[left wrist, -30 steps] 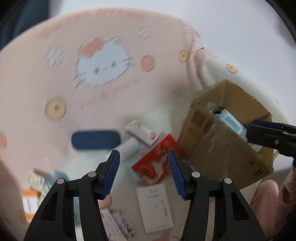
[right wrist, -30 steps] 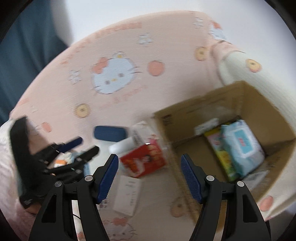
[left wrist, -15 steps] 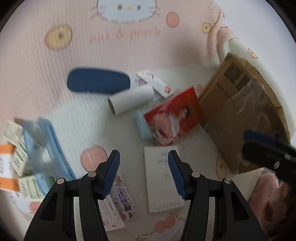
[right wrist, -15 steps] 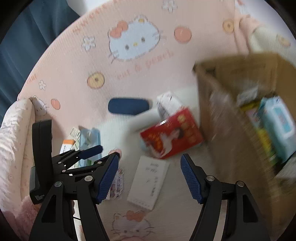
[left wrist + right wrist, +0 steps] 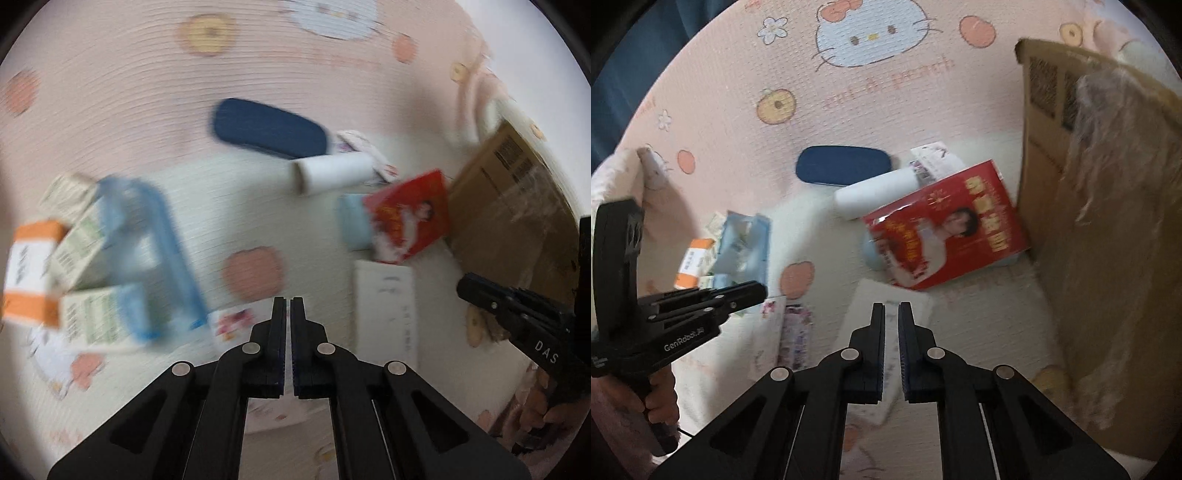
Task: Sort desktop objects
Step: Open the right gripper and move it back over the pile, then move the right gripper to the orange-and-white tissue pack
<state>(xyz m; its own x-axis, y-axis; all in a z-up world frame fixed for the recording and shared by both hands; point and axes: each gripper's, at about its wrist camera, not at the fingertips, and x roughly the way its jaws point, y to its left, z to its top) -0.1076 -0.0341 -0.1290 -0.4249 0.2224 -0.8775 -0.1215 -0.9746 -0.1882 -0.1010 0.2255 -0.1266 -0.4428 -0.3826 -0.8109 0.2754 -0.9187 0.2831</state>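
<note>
My left gripper [image 5: 288, 306] is shut and empty, low over a pink sticker card [image 5: 231, 325] on the Hello Kitty blanket. My right gripper [image 5: 892, 310] is shut and empty, just above a white notepad [image 5: 886, 299]. A red packet [image 5: 945, 225] lies on a pale blue item beside a cardboard box [image 5: 1089, 206]. A white tube [image 5: 875, 195] and a dark blue case [image 5: 842, 166] lie behind it. The red packet [image 5: 408, 218], the notepad [image 5: 384, 306] and the case [image 5: 269, 127] also show in the left wrist view.
A clear blue tray [image 5: 147, 258] with green and orange cartons [image 5: 33, 273] lies at the left. The cardboard box [image 5: 513, 206] stands at the right. The other gripper [image 5: 517, 317] shows at the right edge. Sticker sheets [image 5: 794, 328] lie near the front.
Both grippers went from open to shut with nothing between the fingers. Both moved lower toward the blanket; the left view swung left over the blue tray.
</note>
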